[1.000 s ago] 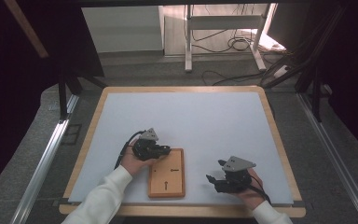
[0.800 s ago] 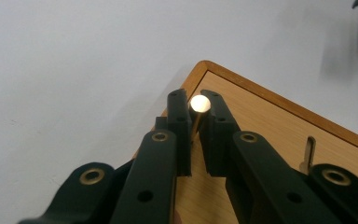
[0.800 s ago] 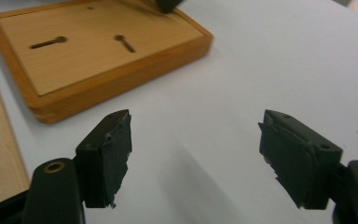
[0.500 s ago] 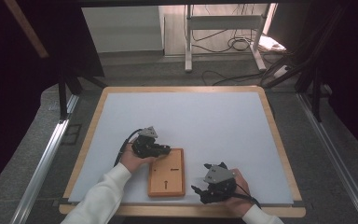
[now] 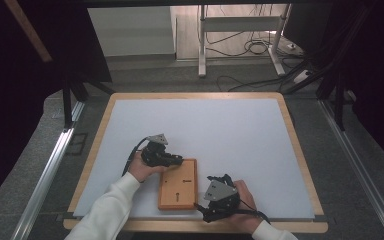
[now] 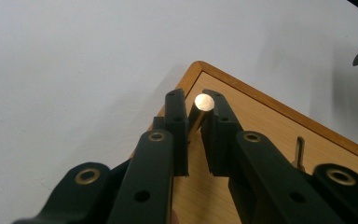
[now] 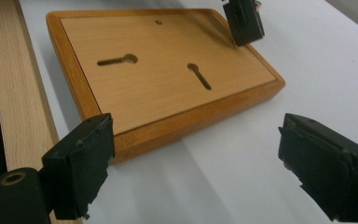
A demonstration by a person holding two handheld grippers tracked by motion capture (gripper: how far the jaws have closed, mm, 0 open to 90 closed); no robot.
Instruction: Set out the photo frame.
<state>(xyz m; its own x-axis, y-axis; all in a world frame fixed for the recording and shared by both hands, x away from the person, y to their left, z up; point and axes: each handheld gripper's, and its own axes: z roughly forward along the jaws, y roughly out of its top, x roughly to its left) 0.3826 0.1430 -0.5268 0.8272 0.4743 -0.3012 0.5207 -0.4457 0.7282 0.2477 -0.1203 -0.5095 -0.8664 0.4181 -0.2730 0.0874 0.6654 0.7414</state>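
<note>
On the white mat, near its front wooden edge, I see the wooden board (image 5: 178, 184) lying flat. At the board's far left corner, my left gripper (image 6: 194, 116) is clamped on a metal peg (image 6: 202, 103) standing in the board. Just right of the board's near corner, my right gripper (image 7: 193, 154) has just been opening; its jaws stand spread with nothing between them.

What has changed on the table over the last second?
The right tongs slid left along the near edge toward the wooden board, and their jaws have just been opening, with nothing between them. The left tongs stayed at the board's far corner, shut on the metal pin. The board has not moved.
</note>
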